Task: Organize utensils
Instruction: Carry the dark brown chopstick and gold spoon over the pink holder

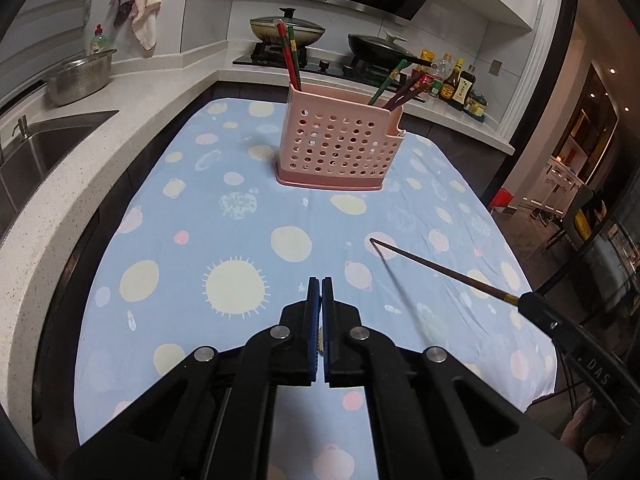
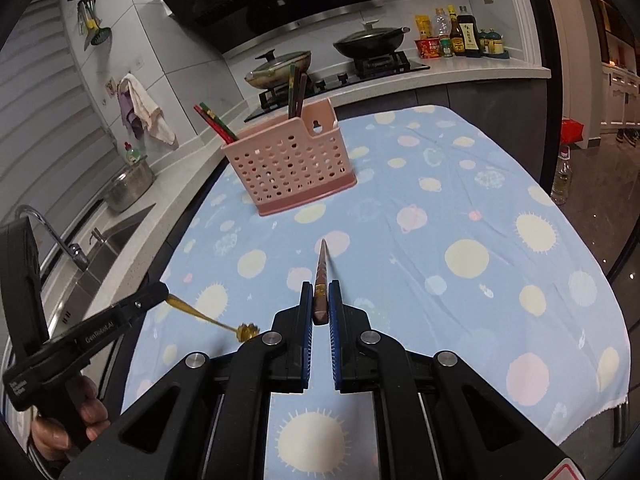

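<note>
Over the blue-clothed table (image 2: 460, 184), the right gripper (image 2: 321, 300) is clamped on a brown chopstick (image 2: 321, 276) pointing at the pink utensil holder (image 2: 292, 164). The left gripper (image 1: 321, 292) is pinched on a thin gold utensil (image 2: 208, 318), with more chopsticks (image 1: 289, 54) already in the holder.

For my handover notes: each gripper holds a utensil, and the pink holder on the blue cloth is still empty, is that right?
Not quite: the pink holder is not empty; chopsticks already stand in it, as the left wrist view shows. The rest holds: the right gripper grips a chopstick, the left gripper a small gold utensil, above the blue cloth.
</note>
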{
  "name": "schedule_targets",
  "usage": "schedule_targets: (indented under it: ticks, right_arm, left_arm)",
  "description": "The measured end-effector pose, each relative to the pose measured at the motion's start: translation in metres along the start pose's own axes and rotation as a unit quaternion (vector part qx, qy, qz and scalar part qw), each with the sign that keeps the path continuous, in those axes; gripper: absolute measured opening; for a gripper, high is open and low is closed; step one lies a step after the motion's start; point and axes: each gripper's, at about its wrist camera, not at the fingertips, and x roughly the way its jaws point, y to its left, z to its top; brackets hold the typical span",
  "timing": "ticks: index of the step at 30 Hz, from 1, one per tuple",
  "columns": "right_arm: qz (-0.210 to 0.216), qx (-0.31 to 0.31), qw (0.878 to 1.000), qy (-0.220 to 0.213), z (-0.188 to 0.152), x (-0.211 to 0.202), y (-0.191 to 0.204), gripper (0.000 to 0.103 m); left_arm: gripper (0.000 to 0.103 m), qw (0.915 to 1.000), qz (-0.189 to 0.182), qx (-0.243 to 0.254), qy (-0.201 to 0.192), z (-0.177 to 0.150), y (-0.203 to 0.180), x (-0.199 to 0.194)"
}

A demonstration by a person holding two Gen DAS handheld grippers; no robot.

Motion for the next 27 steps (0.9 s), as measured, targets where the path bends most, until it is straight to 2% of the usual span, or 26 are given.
schedule_targets:
  ticks: [13, 21, 27]
  right_arm:
    - [0.037, 0.034, 0.997, -0.054, 0.058, -0.016, -0.005, 0.007]
    - [0.059, 0.024, 0.994, -0.085, 0.095, -0.018, 0.003, 0.007]
    - [0.073, 0.012, 0.991, -0.109, 0.131, -0.011, 0.011, 0.007]
  left_arm:
    - [0.001, 0.9996, -0.008, 0.016, -0.019, 0.027, -0.006, -0.013]
    - [0.001, 0.9986, -0.02, 0.022, -0.043, 0.064, -0.009, -0.02]
    - [0.001, 0.9971, -0.042, 0.016, -0.062, 0.105, -0.01, -0.02]
